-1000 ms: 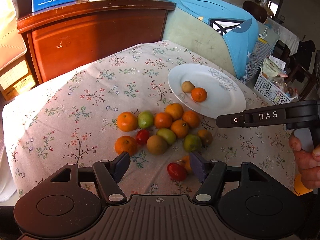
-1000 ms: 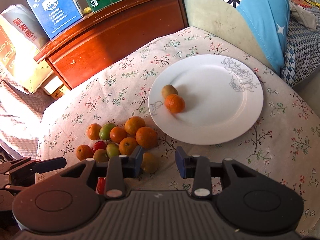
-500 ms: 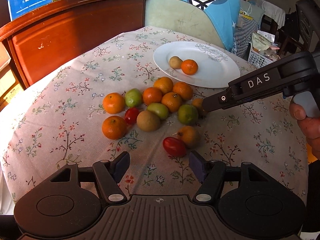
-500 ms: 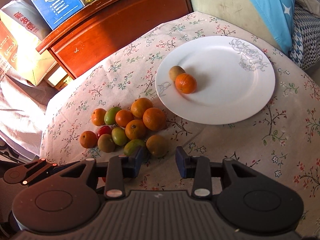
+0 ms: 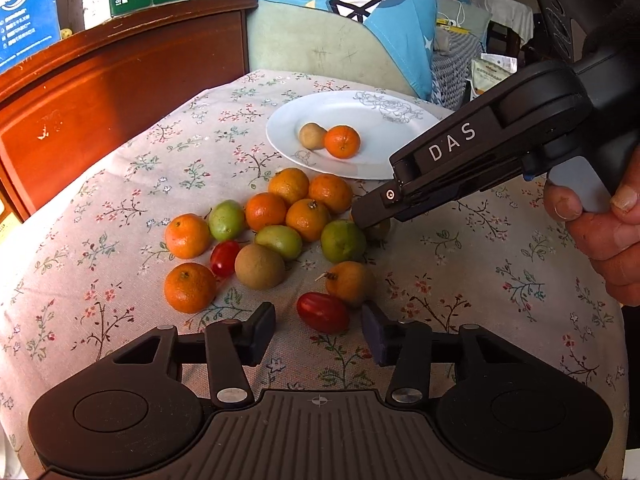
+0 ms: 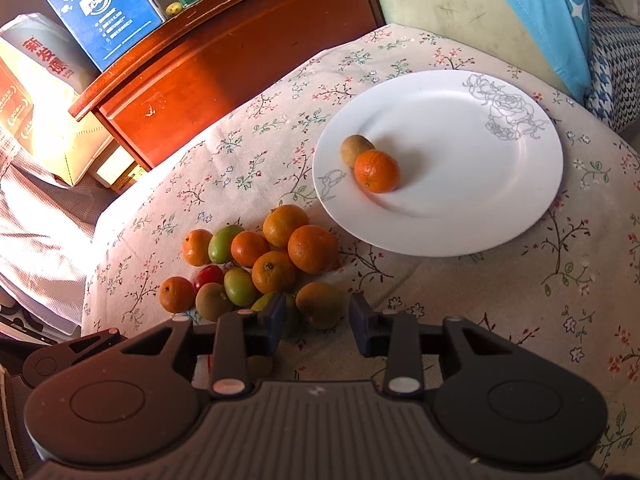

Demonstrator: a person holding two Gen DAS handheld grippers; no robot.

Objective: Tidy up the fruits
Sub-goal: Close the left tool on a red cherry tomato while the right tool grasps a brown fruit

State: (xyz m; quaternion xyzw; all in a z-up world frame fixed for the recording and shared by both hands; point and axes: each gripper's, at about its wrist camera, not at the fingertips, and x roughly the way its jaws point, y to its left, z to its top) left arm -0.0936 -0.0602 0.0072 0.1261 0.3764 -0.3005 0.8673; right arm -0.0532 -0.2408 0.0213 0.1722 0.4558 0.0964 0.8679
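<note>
On the surface with the floral cloth (image 5: 120,184), the loose pile counts six round orange mandarins (image 5: 187,236), three smooth green fruits (image 5: 226,220), one brown round fruit (image 5: 260,267) and two red tomatoes. Two duller orange-brown fruits lie at the pile's near right. The white round plate with a grey rose print (image 6: 480,200) holds two more: one mandarin and one brown fruit, touching.

The oblong red tomato (image 5: 322,313) lies with its long axis running left to right across the left gripper (image 5: 319,334), whose jaws are closing, not yet pressing it. The right gripper (image 6: 316,322) hangs with jaws parted around an orange-brown fruit (image 6: 320,304); contact I cannot tell.
</note>
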